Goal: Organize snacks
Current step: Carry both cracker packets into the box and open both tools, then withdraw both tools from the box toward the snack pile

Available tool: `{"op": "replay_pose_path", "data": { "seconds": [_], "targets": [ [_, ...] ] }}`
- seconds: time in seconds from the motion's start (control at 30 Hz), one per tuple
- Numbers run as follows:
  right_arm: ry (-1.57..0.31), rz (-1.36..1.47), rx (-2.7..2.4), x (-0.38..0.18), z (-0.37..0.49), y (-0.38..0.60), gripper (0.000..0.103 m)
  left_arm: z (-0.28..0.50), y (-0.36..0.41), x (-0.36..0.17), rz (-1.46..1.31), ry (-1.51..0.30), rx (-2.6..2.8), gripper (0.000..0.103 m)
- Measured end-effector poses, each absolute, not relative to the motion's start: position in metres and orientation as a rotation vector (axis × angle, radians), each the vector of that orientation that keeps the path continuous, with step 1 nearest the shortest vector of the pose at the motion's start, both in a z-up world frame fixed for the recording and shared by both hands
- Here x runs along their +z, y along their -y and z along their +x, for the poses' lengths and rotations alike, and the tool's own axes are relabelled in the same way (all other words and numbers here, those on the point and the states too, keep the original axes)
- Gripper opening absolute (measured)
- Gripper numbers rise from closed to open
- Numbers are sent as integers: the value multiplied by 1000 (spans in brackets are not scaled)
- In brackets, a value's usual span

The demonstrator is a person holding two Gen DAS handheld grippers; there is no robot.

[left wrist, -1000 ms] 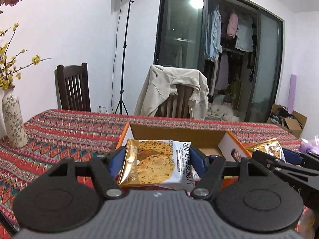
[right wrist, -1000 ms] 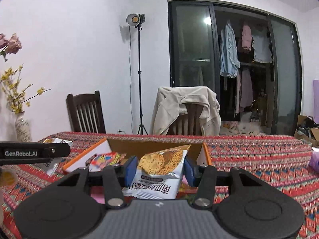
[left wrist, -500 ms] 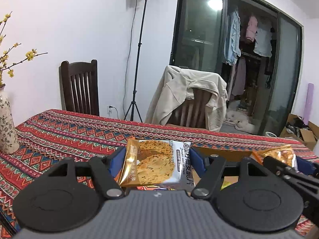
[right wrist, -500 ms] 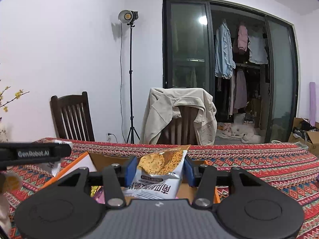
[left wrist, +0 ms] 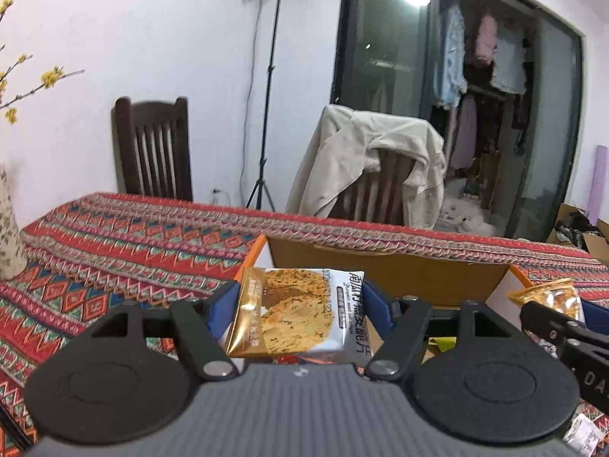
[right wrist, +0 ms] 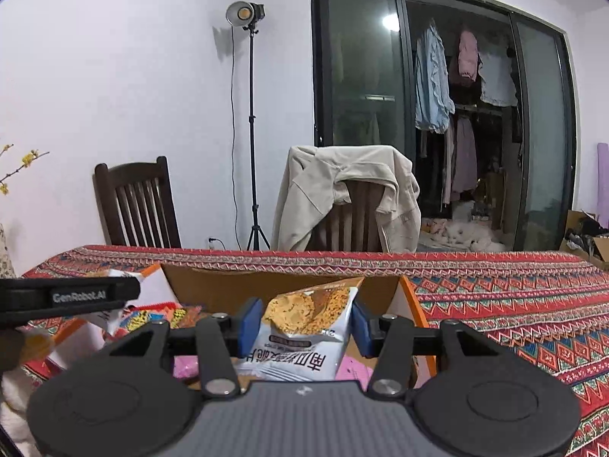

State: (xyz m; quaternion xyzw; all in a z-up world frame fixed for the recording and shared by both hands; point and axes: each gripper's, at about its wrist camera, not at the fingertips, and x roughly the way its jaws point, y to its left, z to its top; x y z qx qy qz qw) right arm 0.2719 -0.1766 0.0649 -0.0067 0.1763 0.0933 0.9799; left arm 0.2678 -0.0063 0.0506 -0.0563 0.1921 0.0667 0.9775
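Left wrist view: the left gripper (left wrist: 297,318) has just been opening its jaws; the cookie packet (left wrist: 295,316) sits between the blue pads, the left one visibly clear of it, evidently for release over the cardboard box (left wrist: 384,270) below. The box stands on a patterned tablecloth (left wrist: 125,251); a dark chair (left wrist: 154,148) and a lamp stand (left wrist: 266,114) stand behind.

Right wrist view: the right gripper (right wrist: 304,325) clamps an upside-down crisps packet (right wrist: 304,327) above the same box (right wrist: 213,285), which already holds snacks. A jacket-draped chair (right wrist: 346,194) faces a wardrobe (right wrist: 456,114).
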Motion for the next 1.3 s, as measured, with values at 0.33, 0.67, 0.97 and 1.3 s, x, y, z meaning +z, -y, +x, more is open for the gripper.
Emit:
{"op": "replay_pose_path", "data": {
  "seconds": [0.33, 0.67, 0.97, 1.3],
  "targets": [
    [-379, 65, 192, 55, 267, 193, 103, 257, 3, 52, -146, -332, 147, 103],
    [-369, 44, 186, 57, 259, 191, 103, 253, 3, 56, -130, -315, 151, 103],
    [-357, 38, 188, 67, 250, 192, 103, 245, 6, 71, -128, -326, 167, 103],
    [-336, 9, 214, 96, 213, 196, 103, 203, 8, 103, -132, -297, 127, 103]
  ]
}}
